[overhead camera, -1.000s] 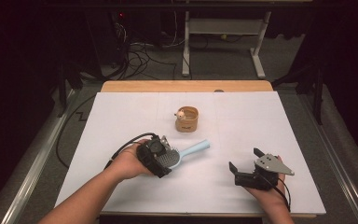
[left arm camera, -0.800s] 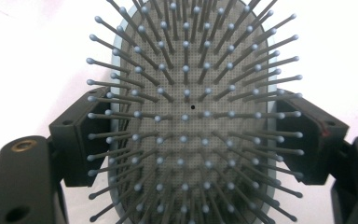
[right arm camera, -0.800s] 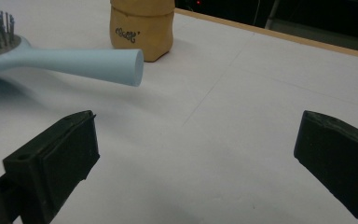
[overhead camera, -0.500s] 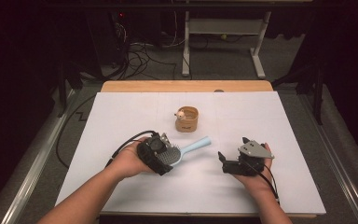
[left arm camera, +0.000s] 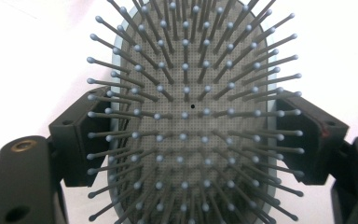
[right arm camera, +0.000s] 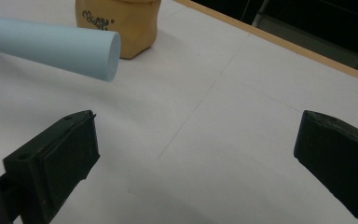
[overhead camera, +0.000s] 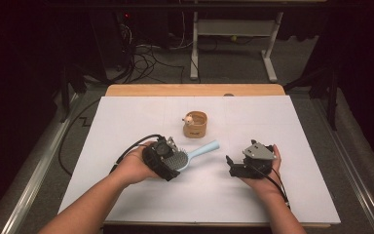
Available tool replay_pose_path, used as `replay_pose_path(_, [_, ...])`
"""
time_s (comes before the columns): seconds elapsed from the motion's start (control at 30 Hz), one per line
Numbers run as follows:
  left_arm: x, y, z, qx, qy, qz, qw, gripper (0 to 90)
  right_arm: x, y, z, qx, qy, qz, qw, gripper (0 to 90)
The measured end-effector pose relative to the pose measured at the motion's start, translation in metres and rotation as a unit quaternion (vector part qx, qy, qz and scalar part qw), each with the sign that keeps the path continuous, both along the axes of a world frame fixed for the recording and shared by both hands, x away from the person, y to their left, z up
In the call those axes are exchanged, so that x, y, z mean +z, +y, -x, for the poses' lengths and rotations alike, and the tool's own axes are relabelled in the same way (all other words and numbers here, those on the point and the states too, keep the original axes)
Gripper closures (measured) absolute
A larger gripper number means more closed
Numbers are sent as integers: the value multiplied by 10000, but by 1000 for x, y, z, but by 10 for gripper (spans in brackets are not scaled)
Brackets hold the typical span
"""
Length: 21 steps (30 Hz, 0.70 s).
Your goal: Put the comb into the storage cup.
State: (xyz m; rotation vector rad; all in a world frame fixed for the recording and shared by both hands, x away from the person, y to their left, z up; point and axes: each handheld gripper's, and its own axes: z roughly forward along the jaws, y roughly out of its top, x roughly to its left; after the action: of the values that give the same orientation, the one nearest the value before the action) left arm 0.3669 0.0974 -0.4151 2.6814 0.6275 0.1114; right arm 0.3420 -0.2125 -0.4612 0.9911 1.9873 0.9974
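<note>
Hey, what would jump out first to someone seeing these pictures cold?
The light blue hairbrush, near the middle of the white table, clamped by its bristled head in the left tongs. Its handle points toward the open right tongs. Behind it stands a small tan cup.

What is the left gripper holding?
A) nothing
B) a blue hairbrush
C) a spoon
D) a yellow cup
B: in the left gripper view the jaws squeeze the sides of the blue hairbrush, bristles facing the camera, and the high view shows the left gripper holding it by its head.
</note>
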Motion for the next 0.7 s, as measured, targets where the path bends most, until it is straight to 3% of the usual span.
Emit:
replay_pose_path(0.2, [-3, -3, -1, -1, 28, -27, 10000, 203, -5, -4, 5, 25, 20, 138, 9999, 4])
replay_pose_path(0.7, [2, -9, 1, -30, -25, -35, 10000, 203, -8, -6, 14, 151, -171, 652, 9976, 4])
